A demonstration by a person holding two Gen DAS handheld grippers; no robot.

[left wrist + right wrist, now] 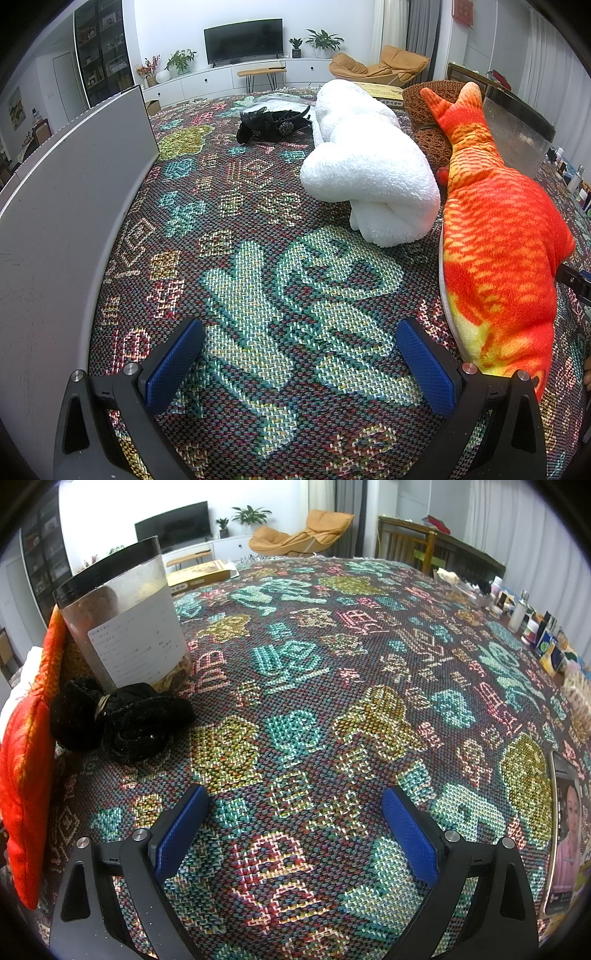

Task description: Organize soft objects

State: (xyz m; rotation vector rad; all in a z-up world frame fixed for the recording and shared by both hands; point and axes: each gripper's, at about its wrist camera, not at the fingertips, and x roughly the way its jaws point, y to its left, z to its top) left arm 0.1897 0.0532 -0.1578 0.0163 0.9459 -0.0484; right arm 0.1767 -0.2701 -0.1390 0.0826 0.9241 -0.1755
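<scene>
Your table is covered by a woven cloth (pixel 258 206) patterned in teal, yellow and pink, and everything soft lies on it. Along your left runs a tall grey panel (pixel 74 192), standing upright at the cloth's edge. The biggest soft thing is the orange plush fish (pixel 495 236), stretched lengthwise on the right of your left wrist view, its tail pointing away from you. Just beside it, touching or nearly so, sits the rolled white towel (pixel 369 166). Behind the fish's tail is a brown knitted bundle (pixel 432 125), partly hidden, so you cannot tell its full shape. Farther back on the cloth lies a black frilly item (pixel 273 123), well apart from the towel's near end.

In your right wrist view a clear jar (pixel 125 616) with a dark rim and a paper label stands upright, and a black fuzzy piece (pixel 122 720) lies against its base, near the fish's edge.

Your left gripper (pixel 299 365) has its blue pads spread wide over bare cloth, holding nothing. Your right gripper (pixel 295 834) is likewise spread apart and empty.
</scene>
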